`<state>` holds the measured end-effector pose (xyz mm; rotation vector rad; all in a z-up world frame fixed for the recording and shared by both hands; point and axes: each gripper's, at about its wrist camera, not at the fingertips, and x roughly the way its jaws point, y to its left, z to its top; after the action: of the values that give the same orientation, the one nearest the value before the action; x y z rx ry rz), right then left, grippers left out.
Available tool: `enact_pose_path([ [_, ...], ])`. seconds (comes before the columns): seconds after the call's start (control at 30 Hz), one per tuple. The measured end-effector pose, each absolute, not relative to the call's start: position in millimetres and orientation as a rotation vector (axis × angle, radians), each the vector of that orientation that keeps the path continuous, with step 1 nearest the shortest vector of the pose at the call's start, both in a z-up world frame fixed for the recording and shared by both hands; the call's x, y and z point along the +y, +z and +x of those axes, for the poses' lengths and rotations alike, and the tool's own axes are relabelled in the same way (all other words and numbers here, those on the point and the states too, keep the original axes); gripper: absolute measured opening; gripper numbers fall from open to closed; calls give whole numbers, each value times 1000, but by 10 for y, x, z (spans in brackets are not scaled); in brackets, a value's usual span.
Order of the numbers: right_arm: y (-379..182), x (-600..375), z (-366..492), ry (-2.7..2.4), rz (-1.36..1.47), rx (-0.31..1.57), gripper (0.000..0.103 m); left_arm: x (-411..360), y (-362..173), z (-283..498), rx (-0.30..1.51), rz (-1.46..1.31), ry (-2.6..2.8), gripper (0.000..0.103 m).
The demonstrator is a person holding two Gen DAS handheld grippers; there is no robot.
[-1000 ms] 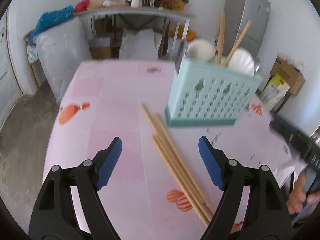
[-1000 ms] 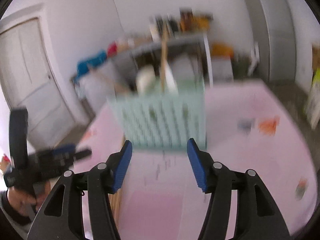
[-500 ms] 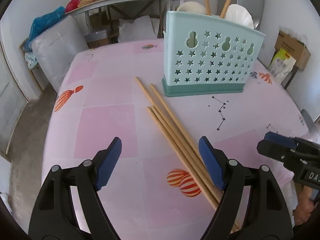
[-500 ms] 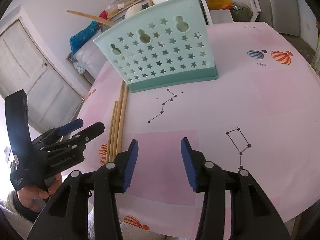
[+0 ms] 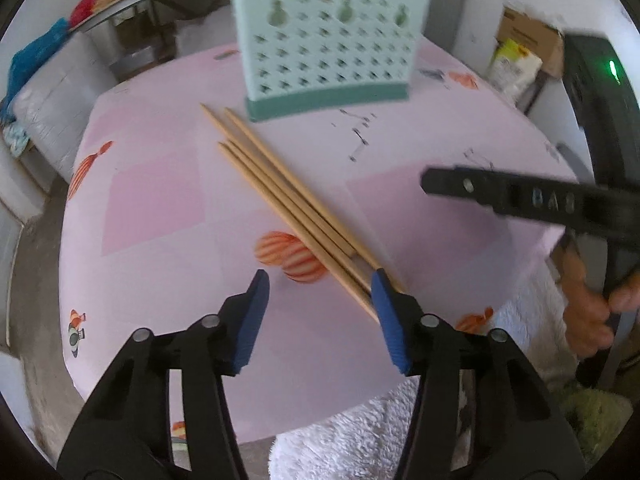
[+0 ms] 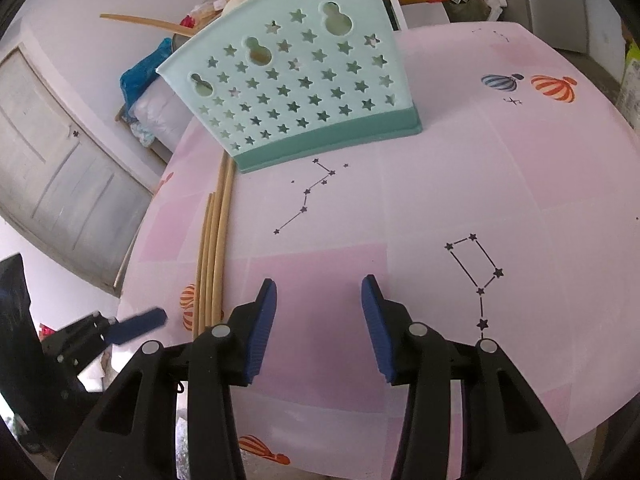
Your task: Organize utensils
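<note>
On pink surface (image 5: 168, 200), four wooden chopsticks (image 5: 280, 196) lie bundled before star-holed caddy (image 5: 328, 48), ready for pickup. We hover left tool (image 5: 320, 292) spread, empty, near their ends; right tool (image 6: 318, 300) also released, waiting aside.

Bare tablecloth (image 6: 460, 184) right of the chopsticks (image 5: 280, 196); utensil basket (image 6: 296, 92) blocks beyond

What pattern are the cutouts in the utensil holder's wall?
Star-shaped holes, plus three gourd-shaped slots near the top of the mint-green utensil holder; clearest in the right wrist view.
</note>
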<state>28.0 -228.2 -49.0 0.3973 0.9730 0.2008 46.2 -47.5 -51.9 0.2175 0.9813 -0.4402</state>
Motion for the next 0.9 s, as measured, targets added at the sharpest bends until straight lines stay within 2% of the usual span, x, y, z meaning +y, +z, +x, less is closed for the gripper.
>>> enact_pose_path([
  [0.17, -494, -2287, 277, 199, 392, 973, 44, -548, -511, 440, 969, 264, -418, 37],
  [0.23, -492, -2286, 278, 200, 393, 973, 44, -533, -519, 463, 983, 268, -406, 25],
  [0.37, -494, -2288, 268, 201, 398, 971, 44, -437, -545, 540, 1018, 224, -381, 13],
  [0.63, -487, -2291, 259, 200, 403, 969, 44, -192, -537, 760, 1029, 97, -304, 6],
  [0.9, -476, -2268, 278, 219, 404, 978, 44, 19, -560, 935, 1021, -11, -230, 4],
])
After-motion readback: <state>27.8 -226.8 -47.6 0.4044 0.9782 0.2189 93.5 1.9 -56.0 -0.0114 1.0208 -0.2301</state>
